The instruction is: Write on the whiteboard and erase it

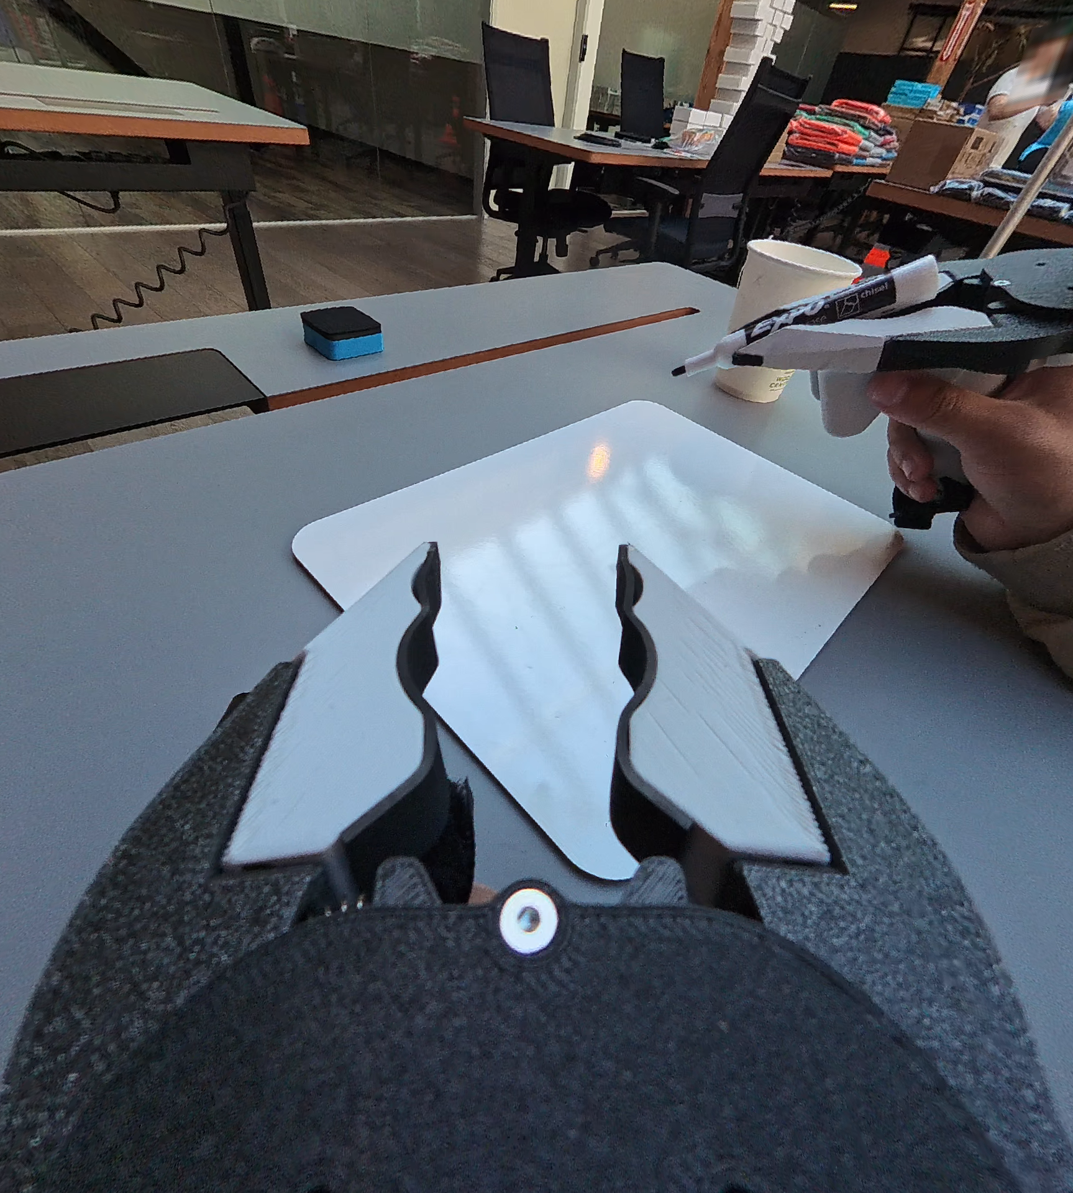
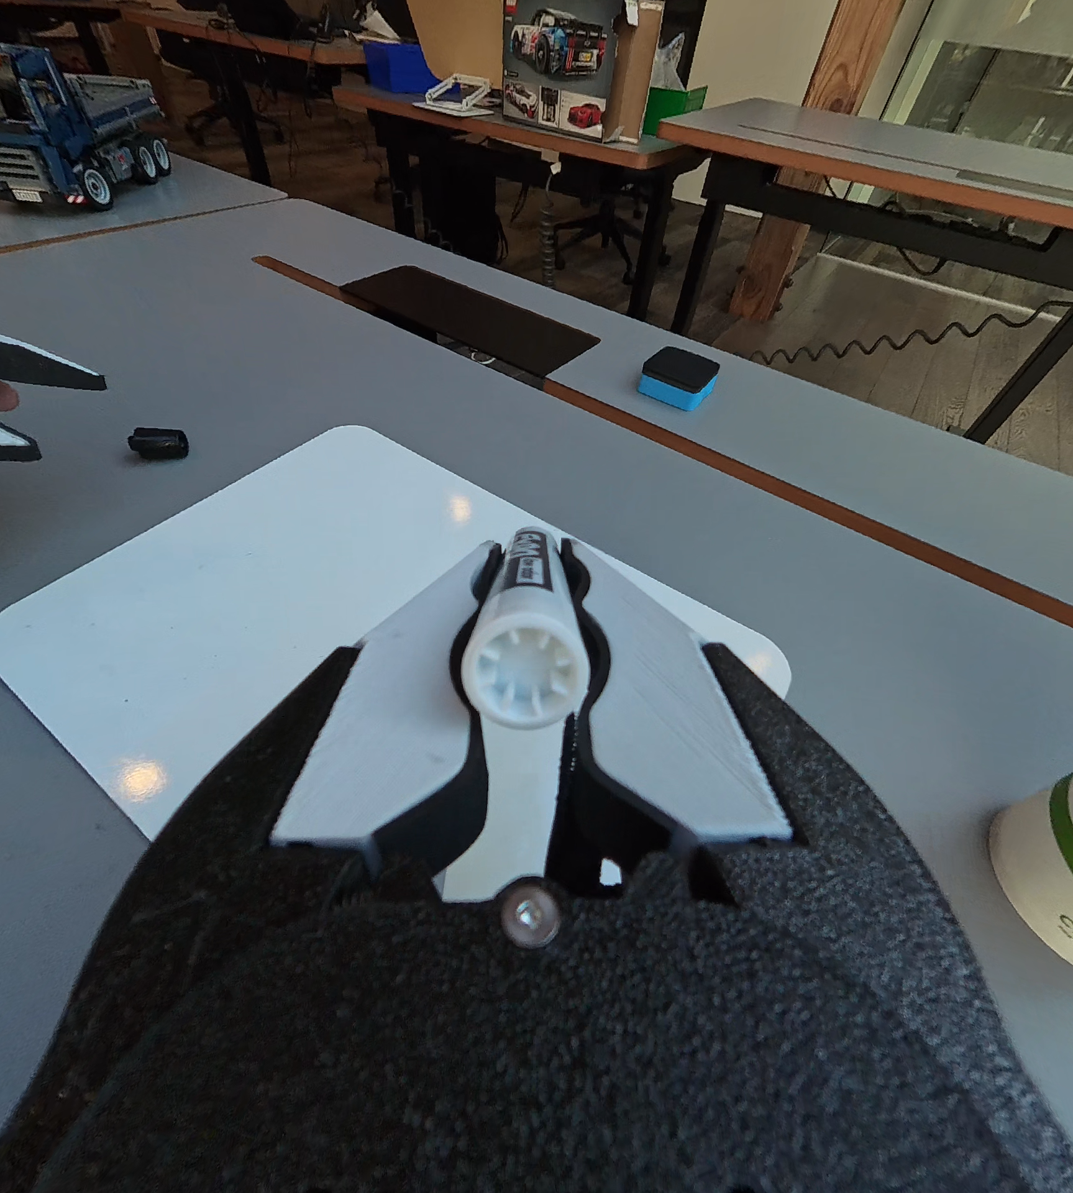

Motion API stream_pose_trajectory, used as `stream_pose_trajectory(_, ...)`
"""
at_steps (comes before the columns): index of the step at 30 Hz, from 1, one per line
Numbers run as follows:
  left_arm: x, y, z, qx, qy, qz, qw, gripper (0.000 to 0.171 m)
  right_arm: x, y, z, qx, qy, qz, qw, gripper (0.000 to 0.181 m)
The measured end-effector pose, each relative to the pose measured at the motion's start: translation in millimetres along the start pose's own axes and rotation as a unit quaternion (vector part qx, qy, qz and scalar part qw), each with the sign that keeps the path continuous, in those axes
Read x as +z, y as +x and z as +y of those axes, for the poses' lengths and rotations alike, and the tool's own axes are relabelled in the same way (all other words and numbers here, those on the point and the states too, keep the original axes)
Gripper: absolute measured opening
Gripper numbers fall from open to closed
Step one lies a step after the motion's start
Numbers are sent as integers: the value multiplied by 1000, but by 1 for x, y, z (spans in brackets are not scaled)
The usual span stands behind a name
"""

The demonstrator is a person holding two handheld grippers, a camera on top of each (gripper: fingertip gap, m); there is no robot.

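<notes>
A blank white board [image 1: 592,536] lies flat on the grey table [image 1: 101,581]; it also shows in the right wrist view [image 2: 230,620]. My left gripper [image 1: 527,555] is open and empty, held over the board's near corner. My right gripper [image 2: 528,549] is shut on a white and black marker [image 2: 524,620], uncapped, tip pointing forward above the board. In the left wrist view that right gripper [image 1: 740,352] and the marker [image 1: 798,316] hang above the board's far right side. The marker's black cap [image 2: 158,444] lies on the table left of the board.
A blue and black eraser [image 1: 341,332] sits at the table's back, also in the right wrist view [image 2: 679,379]. A white paper cup [image 1: 772,277] stands at the right, behind the right gripper. A black pad [image 1: 82,400] lies at the back. A toy truck [image 2: 36,142] stands far left.
</notes>
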State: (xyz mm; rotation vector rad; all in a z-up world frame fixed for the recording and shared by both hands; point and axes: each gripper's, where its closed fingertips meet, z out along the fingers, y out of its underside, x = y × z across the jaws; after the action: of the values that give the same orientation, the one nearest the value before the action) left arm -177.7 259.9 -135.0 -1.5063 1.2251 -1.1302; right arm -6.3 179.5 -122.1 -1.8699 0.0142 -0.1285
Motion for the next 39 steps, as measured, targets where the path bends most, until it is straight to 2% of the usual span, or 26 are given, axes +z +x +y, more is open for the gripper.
stream_pose_trajectory(7,2,1,3,6,-8,-1,1000,54,1,2,4,29,-8,-20,999,18)
stream_pose_trajectory(11,2,-4,5,5,-18,-6,1000,49,2,-12,10,41,-38,-65,996,18)
stream_pose_trajectory(15,3,-8,12,32,-45,-11,998,45,5,-54,17,50,-113,-136,983,18)
stream_pose_trajectory(18,5,-8,33,93,-113,-10,989,41,14,-81,22,16,-188,-154,970,18)
stream_pose_trajectory(20,6,-7,41,121,-137,-9,983,41,25,-87,22,-2,-234,-146,961,18)
stream_pose_trajectory(26,5,8,55,114,-174,38,977,41,55,-88,20,6,-312,-126,942,18)
stream_pose_trajectory(31,4,13,55,117,-173,56,976,40,68,-98,30,11,-339,-133,931,19)
stream_pose_trajectory(35,4,13,51,117,-162,57,978,40,75,-103,25,69,-288,-157,942,18)
stream_pose_trajectory(39,3,10,50,109,-161,54,979,40,70,-97,27,73,-292,-143,943,18)
